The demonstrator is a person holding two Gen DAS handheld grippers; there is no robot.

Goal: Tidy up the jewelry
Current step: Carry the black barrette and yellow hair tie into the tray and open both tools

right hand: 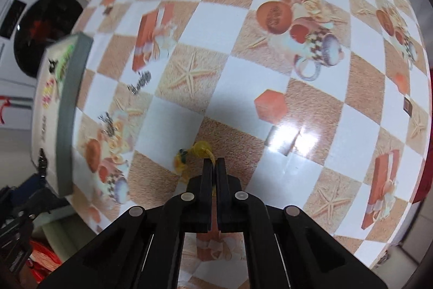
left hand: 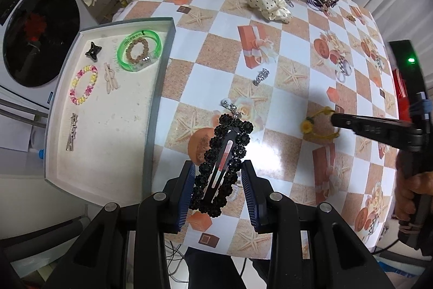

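In the left wrist view the left gripper (left hand: 217,178) pinches a black beaded hair clip (left hand: 223,161), its long axis running from 7 to 1 o'clock, with the grey tray (left hand: 162,88) at 10 o'clock, while in the right wrist view the right gripper (right hand: 213,163) is clamped on a yellow flower bracelet (right hand: 189,156) trailing toward 11 o'clock on the checkered table (right hand: 189,26).

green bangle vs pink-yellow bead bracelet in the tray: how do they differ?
The green bangle is a smooth translucent ring; the pink-yellow bead bracelet is a loop of separate beads. The bangle has a brown bead bracelet lying inside it; nothing lies inside the pink-yellow one. The bangle sits by the tray's far corner, the bead bracelet nearer the camera. Both lie flat.
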